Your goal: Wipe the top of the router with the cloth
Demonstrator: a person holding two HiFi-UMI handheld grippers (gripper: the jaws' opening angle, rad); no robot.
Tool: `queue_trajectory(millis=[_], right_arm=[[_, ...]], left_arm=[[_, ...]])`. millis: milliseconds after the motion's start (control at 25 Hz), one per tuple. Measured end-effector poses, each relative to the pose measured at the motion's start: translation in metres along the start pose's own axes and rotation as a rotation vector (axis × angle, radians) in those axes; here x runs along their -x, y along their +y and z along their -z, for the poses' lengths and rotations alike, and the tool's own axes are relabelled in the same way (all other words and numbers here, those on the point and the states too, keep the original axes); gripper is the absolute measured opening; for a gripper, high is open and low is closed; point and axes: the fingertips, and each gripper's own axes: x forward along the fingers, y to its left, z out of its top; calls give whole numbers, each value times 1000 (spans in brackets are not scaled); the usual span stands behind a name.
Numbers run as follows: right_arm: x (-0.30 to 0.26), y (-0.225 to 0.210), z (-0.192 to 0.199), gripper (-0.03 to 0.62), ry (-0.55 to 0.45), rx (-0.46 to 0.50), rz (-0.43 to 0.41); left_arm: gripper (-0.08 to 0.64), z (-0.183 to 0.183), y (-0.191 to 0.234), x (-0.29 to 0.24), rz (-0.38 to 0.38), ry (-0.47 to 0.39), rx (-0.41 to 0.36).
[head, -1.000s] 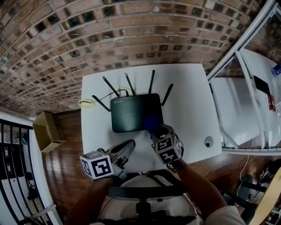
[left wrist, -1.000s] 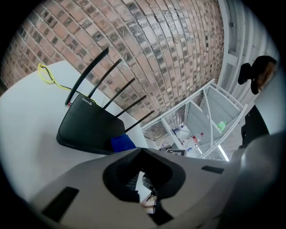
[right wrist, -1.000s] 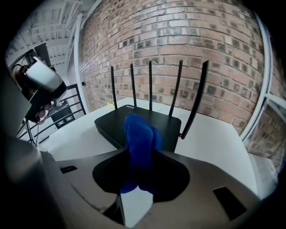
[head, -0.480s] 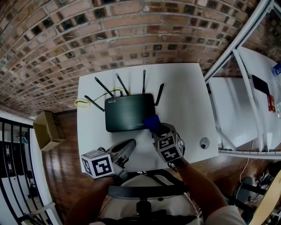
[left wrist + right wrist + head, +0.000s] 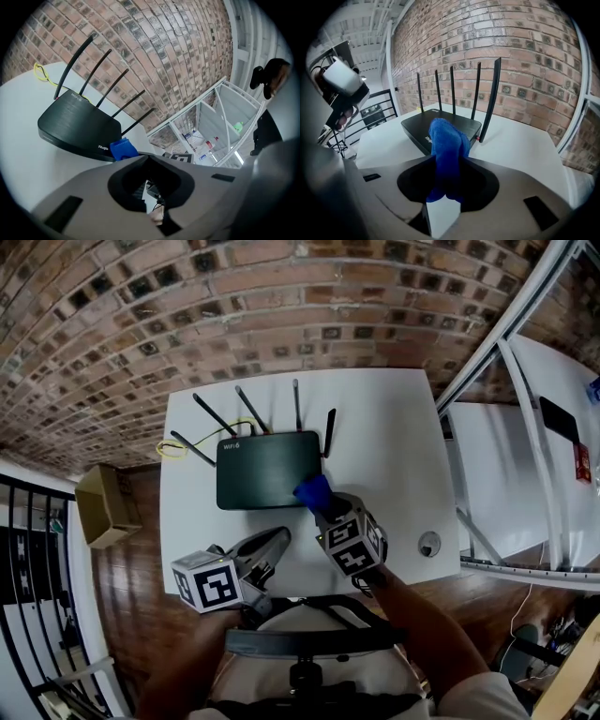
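At the near right corner of the black router [image 5: 262, 482] on the white table [image 5: 394, 446], the right gripper [image 5: 323, 512] is clenching the blue cloth [image 5: 312, 491], seemingly leaving most of the top unwiped.

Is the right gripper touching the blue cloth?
Touching. The right gripper view shows the right gripper with its jaws pinched shut on the blue cloth, with no gap.
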Motion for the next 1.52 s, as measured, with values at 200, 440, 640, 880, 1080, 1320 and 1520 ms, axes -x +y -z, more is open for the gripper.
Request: queue_trajectory(millis=[200,440,640,880,1080,1320,1520], right_arm=[[0,0,2,135,-21,24,-23],[10,-26,18,135,29,-23,69],[42,-68,24,137,-17,-187,156],[78,-75,13,137,-165,-412,160],[107,-57,-2,135,-287,-547,125],[134,-23,-15,135,-370,-632,77],[154,6,-21,135,-382,-581,99]], left_arm=[[3,12,-5,-4,-26,-26,5],[3,25,-9,5,-27,-35,12],[3,22,-14,18,-14,-43,18],[3,24,-13,42,13,-45,20],[3,28,-13,64,35,-42,22],[3,31,-16,87,67,-45,6],[3,40,-19,104,80,-40,-2]])
